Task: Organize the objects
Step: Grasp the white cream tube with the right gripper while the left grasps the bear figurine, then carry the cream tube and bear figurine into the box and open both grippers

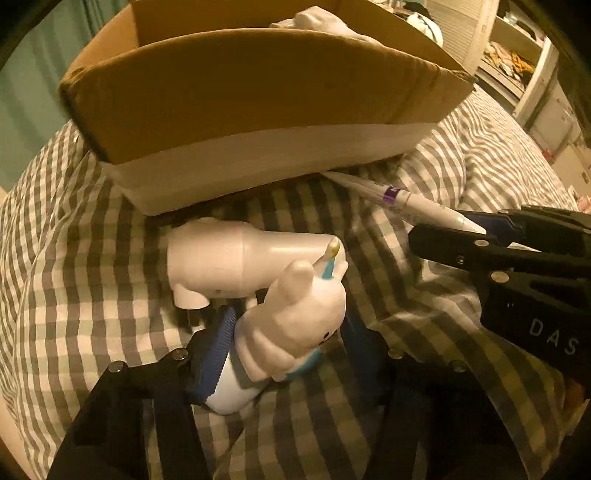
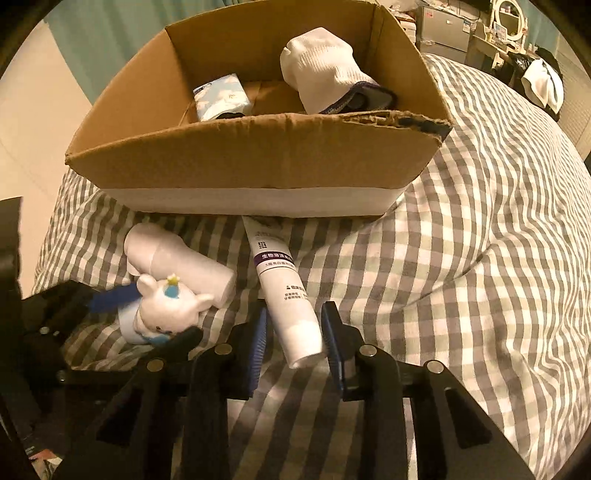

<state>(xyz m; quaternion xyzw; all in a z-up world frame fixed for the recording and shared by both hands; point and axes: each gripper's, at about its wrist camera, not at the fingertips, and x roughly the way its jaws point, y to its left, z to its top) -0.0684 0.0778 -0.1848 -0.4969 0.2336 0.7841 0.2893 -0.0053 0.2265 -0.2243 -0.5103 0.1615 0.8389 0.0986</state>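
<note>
My left tongs (image 1: 284,347) grip the bunny bottle (image 1: 291,325) on the bed (image 2: 480,240), my right tongs (image 2: 293,332) straddle the tube (image 2: 284,295) unclosed; next, I judge, closing, then lifting into the box (image 2: 258,155).

Gingham bedspread (image 2: 480,229), shelves (image 1: 517,62), round mirror (image 2: 511,16).

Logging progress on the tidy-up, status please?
Left gripper around bunny figure, not visibly clamped. Right gripper open astride white tube. Cardboard box ahead; white bottle touching the figure.
</note>
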